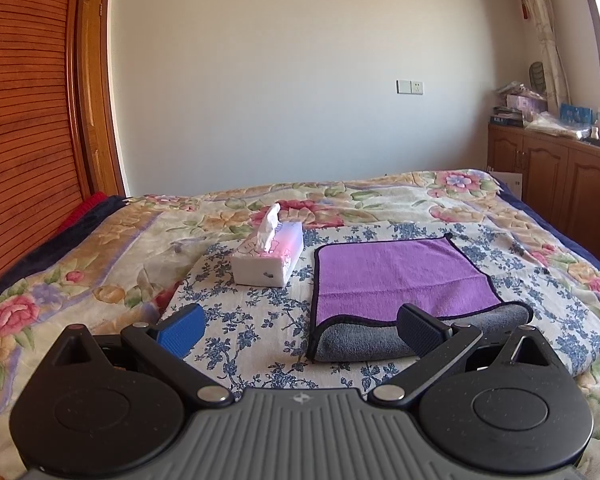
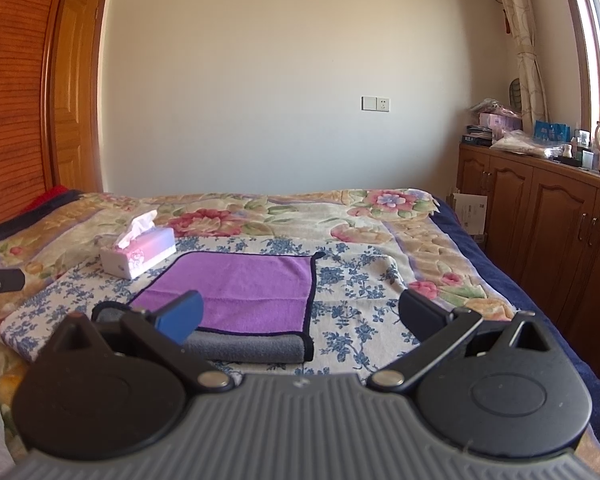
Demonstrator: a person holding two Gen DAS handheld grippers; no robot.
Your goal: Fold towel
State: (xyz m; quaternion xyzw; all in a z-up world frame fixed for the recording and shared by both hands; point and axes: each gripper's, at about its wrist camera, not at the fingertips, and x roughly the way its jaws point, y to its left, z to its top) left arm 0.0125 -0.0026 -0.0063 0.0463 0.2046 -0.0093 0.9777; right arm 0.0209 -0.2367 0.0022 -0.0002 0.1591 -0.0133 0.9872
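While both tongs gape empty | towel (image 1: 396,276) lies ahead, between left tongs (image 1: 300,330) and right tongs (image 2: 300,320)

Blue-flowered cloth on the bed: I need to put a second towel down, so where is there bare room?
Free: the blue-flowered cloth right of the purple towel, and the near strip left of it, below the tissue box. Crowded: the far left, where box and towel sit close.

Bed (image 1: 100,272) ahead of my grippers, floral quilt on top. Blue-flowered cloth (image 1: 260,312) lies spread on the quilt. On that cloth: purple towel (image 1: 400,276), folded, grey side showing at the edge nearest my grippers; tissue box (image 1: 268,256) just left of it.
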